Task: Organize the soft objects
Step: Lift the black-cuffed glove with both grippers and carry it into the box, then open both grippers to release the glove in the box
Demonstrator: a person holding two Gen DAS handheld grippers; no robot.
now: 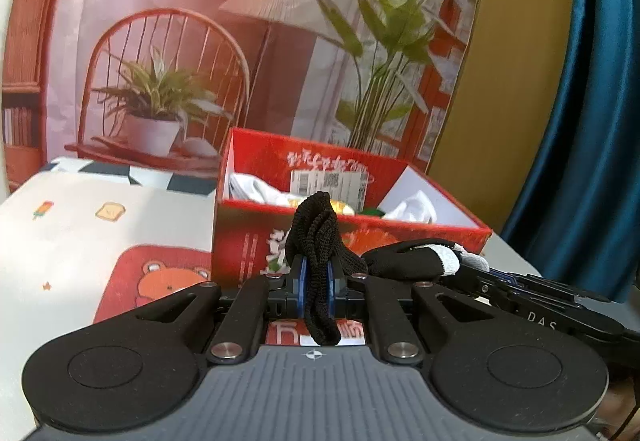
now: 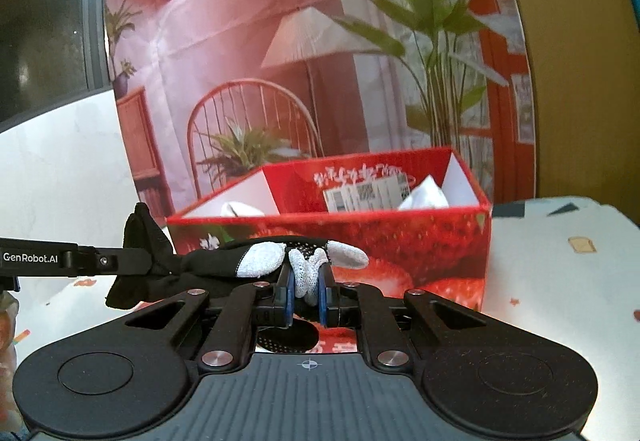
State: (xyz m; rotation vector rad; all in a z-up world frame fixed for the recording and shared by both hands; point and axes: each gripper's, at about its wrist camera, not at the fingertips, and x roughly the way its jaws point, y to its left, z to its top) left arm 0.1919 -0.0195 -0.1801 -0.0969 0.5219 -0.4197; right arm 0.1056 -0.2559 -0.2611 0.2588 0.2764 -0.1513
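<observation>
The right hand-held gripper [image 2: 307, 283] pinches the glove's [image 2: 224, 261] white fingertips [image 2: 306, 269] before the red box [image 2: 400, 245].

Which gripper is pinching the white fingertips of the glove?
The right gripper pinches the glove by its white fingertips. The left gripper pinches its black cuff end instead.

- The left hand-held gripper [image 1: 316, 283] has matte black linkage arms, silver pivot screws, blue finger pads and a ribbed grey base with a crosshair mark.
- The right hand-held gripper [image 2: 307, 291] looks the same; white "GenRobot.AI" lettering marks the left one's side.
</observation>
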